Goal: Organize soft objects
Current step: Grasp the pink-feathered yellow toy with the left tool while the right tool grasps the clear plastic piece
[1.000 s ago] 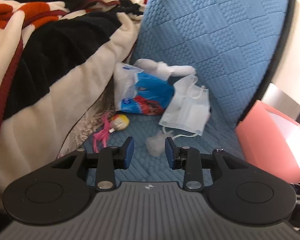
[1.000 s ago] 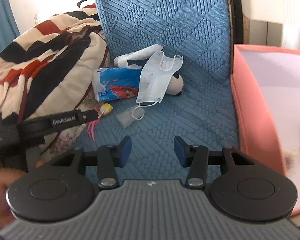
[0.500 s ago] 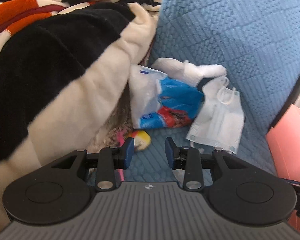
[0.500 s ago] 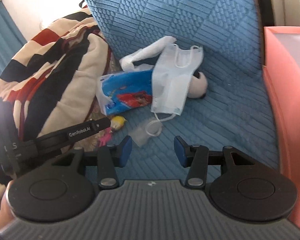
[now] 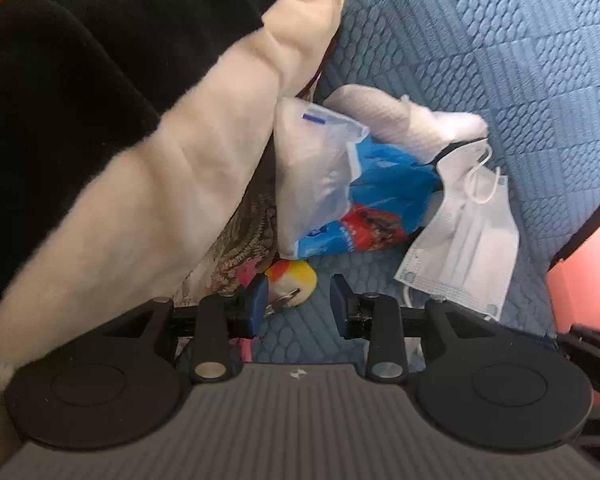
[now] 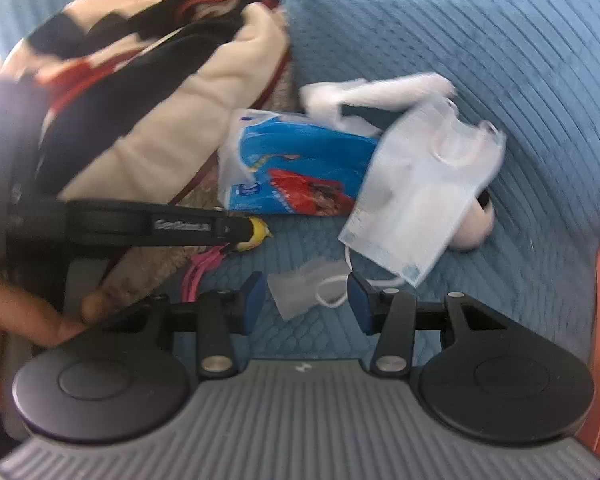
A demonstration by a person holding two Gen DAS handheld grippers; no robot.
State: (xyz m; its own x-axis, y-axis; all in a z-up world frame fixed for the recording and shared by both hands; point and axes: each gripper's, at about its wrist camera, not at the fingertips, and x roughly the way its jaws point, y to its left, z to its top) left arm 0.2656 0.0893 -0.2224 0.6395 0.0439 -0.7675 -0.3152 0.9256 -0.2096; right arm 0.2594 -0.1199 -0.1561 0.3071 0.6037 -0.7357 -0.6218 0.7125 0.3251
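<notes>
Soft things lie in a heap on the blue quilted seat: a blue tissue pack, a white face mask, a white cloth and a small yellow and red plush toy. My left gripper is open, the toy just past its left pad and not pinched. In the right wrist view my right gripper is open over a small clear wrapper with a white loop. The left gripper's finger reaches the yellow toy. The mask partly hides a pale plush.
A thick cream, black and red blanket is bunched on the left, against the heap. The blue backrest rises behind it. A pink box stands at the right edge. Pink cords trail beside the toy. A hand grips the left tool.
Both grippers have come down and forward toward the heap. The left one has closed in on the yellow toy, the right one on the clear wrapper. Neither jaw gap has visibly changed.
</notes>
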